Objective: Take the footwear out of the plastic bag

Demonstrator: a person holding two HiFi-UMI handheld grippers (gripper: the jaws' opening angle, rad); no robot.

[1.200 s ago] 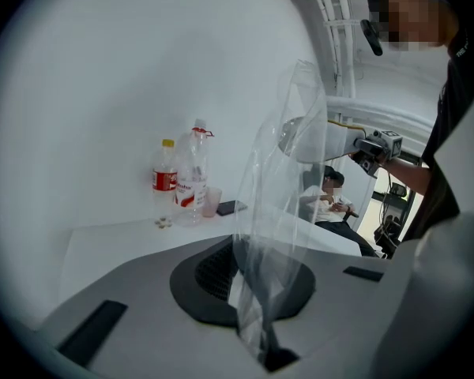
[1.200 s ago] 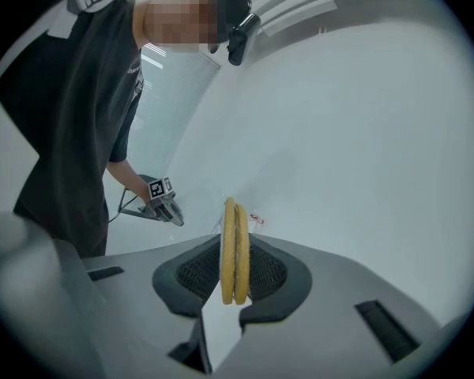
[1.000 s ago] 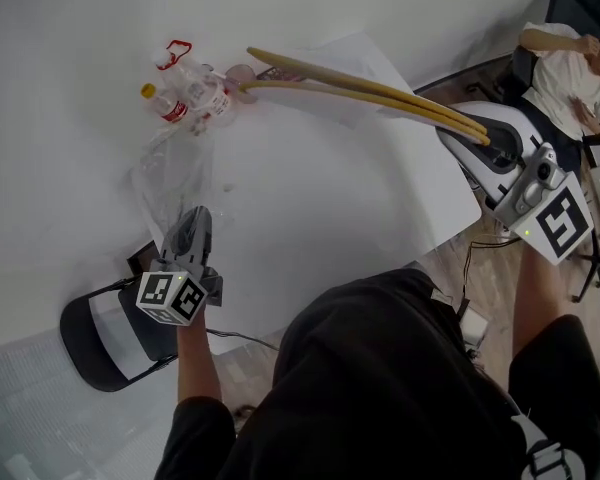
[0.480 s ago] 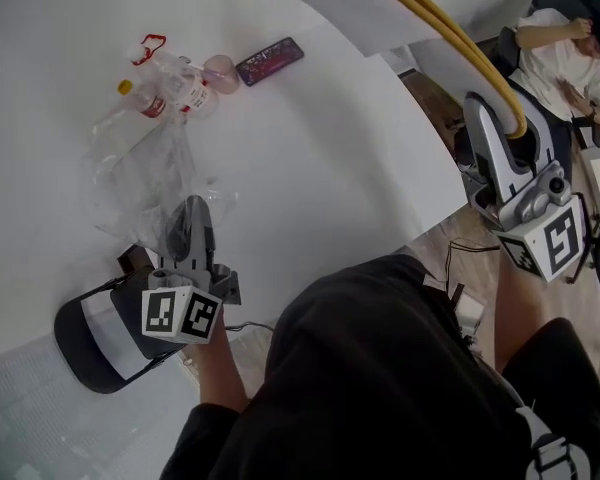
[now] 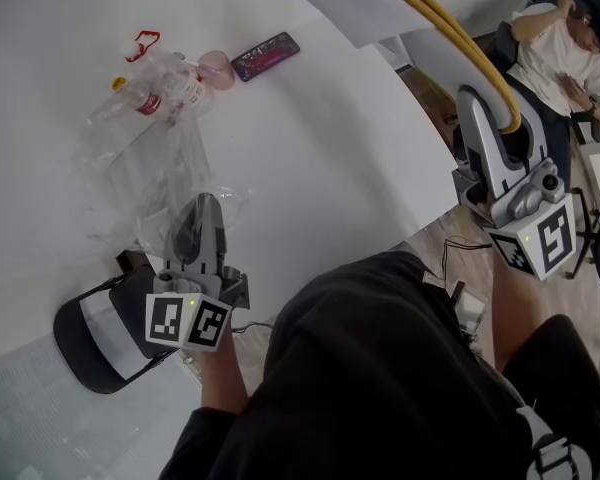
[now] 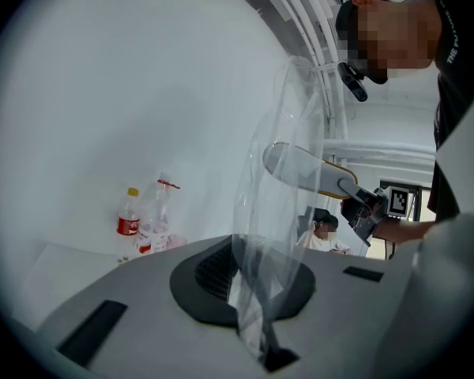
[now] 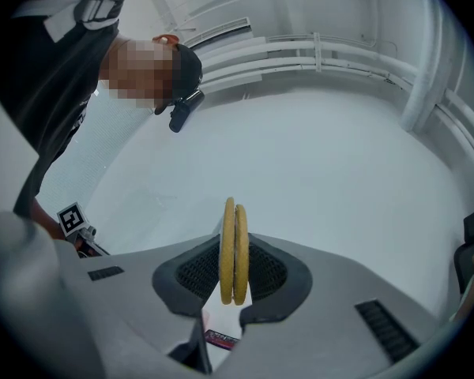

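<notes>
The left hand-held gripper [image 5: 206, 206] is pinched shut on the plastic bag [image 5: 145, 173] over the surface's [image 5: 330, 168] near left. The right hand-held gripper [image 7: 235, 283] clamps the footwear [image 7: 235, 235], raised far right, seemingly clear of the bag. That thin edge grip could slip and drop it.

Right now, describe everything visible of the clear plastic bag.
The clear plastic bag is thin, transparent, crinkled film with glossy creases. One bunched edge is pinched in the shut tongs of the left gripper. From there it rises loosely in the left gripper view, and in the head view it spreads above the white table toward the bottles. It looks empty: the slippers are outside it, held by the right gripper. Whether it touches the table or the bottles is unclear.
</notes>
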